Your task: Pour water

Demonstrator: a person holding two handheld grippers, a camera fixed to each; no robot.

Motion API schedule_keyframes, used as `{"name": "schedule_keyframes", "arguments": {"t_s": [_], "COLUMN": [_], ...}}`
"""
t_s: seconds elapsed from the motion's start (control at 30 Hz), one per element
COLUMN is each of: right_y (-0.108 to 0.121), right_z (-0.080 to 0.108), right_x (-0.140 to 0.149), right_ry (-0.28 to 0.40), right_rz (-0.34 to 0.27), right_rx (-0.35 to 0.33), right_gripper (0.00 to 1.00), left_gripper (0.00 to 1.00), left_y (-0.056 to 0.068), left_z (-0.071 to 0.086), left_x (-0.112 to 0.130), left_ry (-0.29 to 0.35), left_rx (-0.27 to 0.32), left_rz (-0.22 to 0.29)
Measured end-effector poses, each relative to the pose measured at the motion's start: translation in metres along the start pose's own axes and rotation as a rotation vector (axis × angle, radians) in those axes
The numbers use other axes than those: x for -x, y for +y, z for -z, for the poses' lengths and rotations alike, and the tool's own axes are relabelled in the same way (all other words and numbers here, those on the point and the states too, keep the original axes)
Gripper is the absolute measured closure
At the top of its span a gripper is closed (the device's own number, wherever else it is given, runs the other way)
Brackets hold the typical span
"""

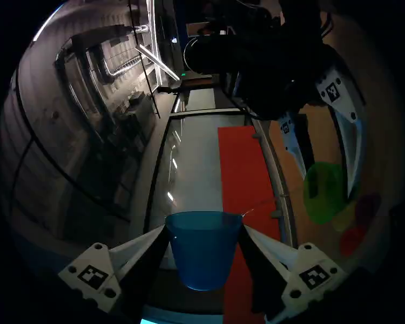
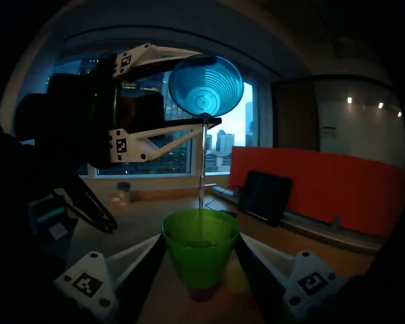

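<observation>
My right tongs (image 2: 201, 237) clamp the green cup (image 2: 201, 259) upright, both fingers pressed to its sides, low over the wooden table (image 2: 143, 221). My left tongs (image 1: 204, 231) grip the blue cup (image 1: 204, 254) the same way. That cup is tipped over above the green one, and a thin stream of water (image 2: 202, 167) falls from its rim into it. The only print I can make out is the square black-and-white markers (image 2: 85, 283) on the fingers. Beyond stand a dark tablet (image 2: 267, 197), a red partition (image 2: 337, 183) and a window (image 2: 227, 129) onto city towers.
</observation>
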State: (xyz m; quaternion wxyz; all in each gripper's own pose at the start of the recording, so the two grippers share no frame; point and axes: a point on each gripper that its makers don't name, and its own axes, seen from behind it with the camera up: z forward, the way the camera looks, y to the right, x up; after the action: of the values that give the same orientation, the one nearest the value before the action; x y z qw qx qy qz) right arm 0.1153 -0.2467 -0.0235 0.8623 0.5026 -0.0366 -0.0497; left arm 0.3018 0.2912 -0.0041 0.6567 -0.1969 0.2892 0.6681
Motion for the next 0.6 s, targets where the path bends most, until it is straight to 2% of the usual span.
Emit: {"name": "schedule_keyframes", "arguments": {"t_s": [0.37, 0.5, 0.6], "right_y": [0.000, 0.000, 0.000], "right_z": [-0.001, -0.001, 0.000], "right_x": [0.000, -0.002, -0.002], "right_ry": [0.006, 0.008, 0.010], "right_rz": [-0.003, -0.003, -0.002], "right_rx": [0.002, 0.002, 0.004], "right_gripper": [0.11, 0.11, 0.11], "left_gripper": [0.14, 0.13, 0.13], "left_y": [0.005, 0.001, -0.001], "left_z": [0.001, 0.000, 0.000], "left_x": [-0.011, -0.012, -0.010], "left_ry": [0.019, 0.023, 0.025], "left_rx": [-0.004, -0.009, -0.011], "left_rz": [-0.076, -0.067, -0.034]}}
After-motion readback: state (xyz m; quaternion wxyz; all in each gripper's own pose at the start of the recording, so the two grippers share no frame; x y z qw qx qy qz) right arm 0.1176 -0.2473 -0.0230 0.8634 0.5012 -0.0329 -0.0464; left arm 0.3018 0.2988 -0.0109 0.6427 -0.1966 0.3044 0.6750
